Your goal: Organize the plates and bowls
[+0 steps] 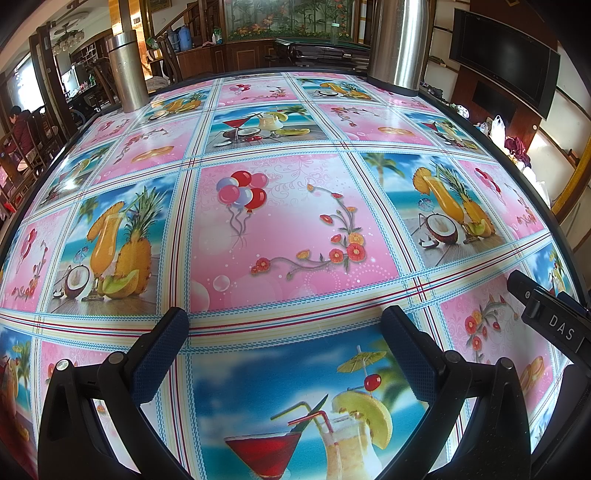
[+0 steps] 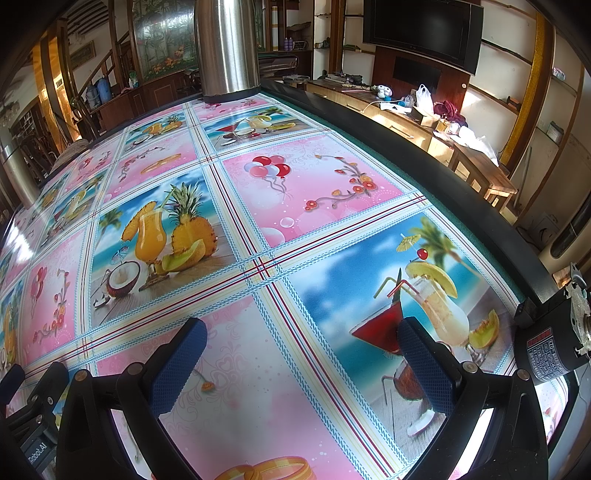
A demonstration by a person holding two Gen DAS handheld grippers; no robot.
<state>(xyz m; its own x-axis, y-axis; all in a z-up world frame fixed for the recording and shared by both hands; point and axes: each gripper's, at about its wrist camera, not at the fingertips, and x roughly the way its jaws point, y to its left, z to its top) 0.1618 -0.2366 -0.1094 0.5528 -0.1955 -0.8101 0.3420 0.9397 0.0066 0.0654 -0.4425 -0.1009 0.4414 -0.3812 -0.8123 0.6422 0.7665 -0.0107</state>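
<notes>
No plate or bowl shows in either view. My left gripper hangs open over the table, which wears a glossy cloth printed with fruit, drinks and flowers; nothing lies between its blue-padded fingers. My right gripper is open too, low over the same cloth near the table's right edge, with nothing held. In the left wrist view, part of the right gripper's black body shows at the right edge. Part of the left gripper's body sits at the bottom left of the right wrist view.
Two steel cylinders stand at the far end of the table; the right one also appears as a steel cylinder. The table has a dark raised rim. A wooden bench with clutter and a wall television lie beyond. A seated person is far left.
</notes>
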